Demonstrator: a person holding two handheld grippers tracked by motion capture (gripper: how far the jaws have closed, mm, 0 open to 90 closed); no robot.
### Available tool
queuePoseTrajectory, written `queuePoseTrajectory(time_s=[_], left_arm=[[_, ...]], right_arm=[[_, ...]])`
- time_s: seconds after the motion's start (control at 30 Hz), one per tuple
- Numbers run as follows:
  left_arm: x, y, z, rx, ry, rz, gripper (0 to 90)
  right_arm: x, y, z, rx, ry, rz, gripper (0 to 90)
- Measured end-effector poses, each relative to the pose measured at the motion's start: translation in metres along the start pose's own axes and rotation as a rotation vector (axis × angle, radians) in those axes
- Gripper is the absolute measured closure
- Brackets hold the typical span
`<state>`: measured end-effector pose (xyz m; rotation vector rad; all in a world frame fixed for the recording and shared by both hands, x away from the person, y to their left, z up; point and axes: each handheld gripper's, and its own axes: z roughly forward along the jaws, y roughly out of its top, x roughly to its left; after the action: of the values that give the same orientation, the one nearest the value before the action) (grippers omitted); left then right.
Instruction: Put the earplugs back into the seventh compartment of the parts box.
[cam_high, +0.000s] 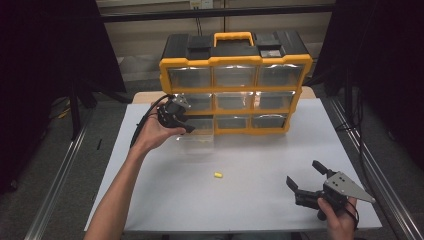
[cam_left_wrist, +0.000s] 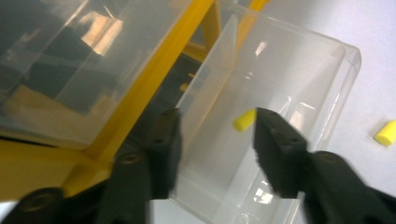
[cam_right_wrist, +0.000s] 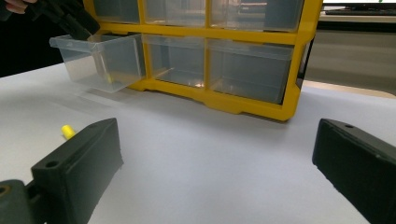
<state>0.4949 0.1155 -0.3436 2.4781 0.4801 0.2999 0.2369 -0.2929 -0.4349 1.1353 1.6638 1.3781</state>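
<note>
A yellow and black organiser (cam_high: 235, 60) with clear drawers stands at the back of the white table (cam_high: 250, 200). Its bottom-left clear drawer (cam_high: 196, 139) (cam_left_wrist: 289, 84) (cam_right_wrist: 100, 60) is pulled out. A small yellow piece (cam_left_wrist: 244, 120) lies inside the drawer. My left gripper (cam_high: 176, 117) (cam_left_wrist: 217, 121) hovers over the drawer, open, with nothing between its jaws. Another yellow piece (cam_high: 218, 175) (cam_left_wrist: 385, 133) (cam_right_wrist: 68, 131) lies on the table in front of the drawer. My right gripper (cam_high: 306, 176) (cam_right_wrist: 217, 135) is held low at the front right, open and empty.
The other drawers of the organiser (cam_right_wrist: 243, 70) are pushed in and look empty. Metal rails (cam_high: 60, 175) run along both sides of the table. Dark curtains (cam_high: 45, 50) stand at the left and right.
</note>
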Motion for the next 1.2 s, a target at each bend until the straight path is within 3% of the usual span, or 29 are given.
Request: queuePoseTrajectory(time_s=[0.23,0.4,0.6,0.73,0.9,1.1,1.2], left_arm=[[-0.002,-0.004,-0.006,-0.058,0.048,0.006,18.4],[0.0,-0.012,-0.012,-0.128,0.062,-0.029,8.9],[-0.001,-0.023,-0.021,-0.177,0.067,-0.061,5.9],[-0.005,-0.029,-0.029,-0.23,0.07,-0.053,6.3],[-0.014,-0.036,-0.034,-0.298,0.074,-0.067,4.6],[-0.03,-0.041,-0.033,-0.322,0.088,-0.066,6.0],[-0.037,-0.047,-0.033,-0.358,0.089,-0.079,4.8]], right_arm=[[0.0,0.0,0.0,-0.001,0.002,0.0,1.1],[0.0,0.0,0.0,-0.001,0.001,0.0,1.1],[0.0,0.0,0.0,-0.003,-0.002,0.001,1.1],[0.0,0.0,-0.001,0.0,0.0,0.0,1.1],[0.0,0.0,-0.001,0.0,-0.003,0.003,1.1],[0.0,0.001,-0.002,-0.006,-0.008,0.005,1.1],[0.0,0.001,-0.001,-0.007,-0.009,0.004,1.1]])
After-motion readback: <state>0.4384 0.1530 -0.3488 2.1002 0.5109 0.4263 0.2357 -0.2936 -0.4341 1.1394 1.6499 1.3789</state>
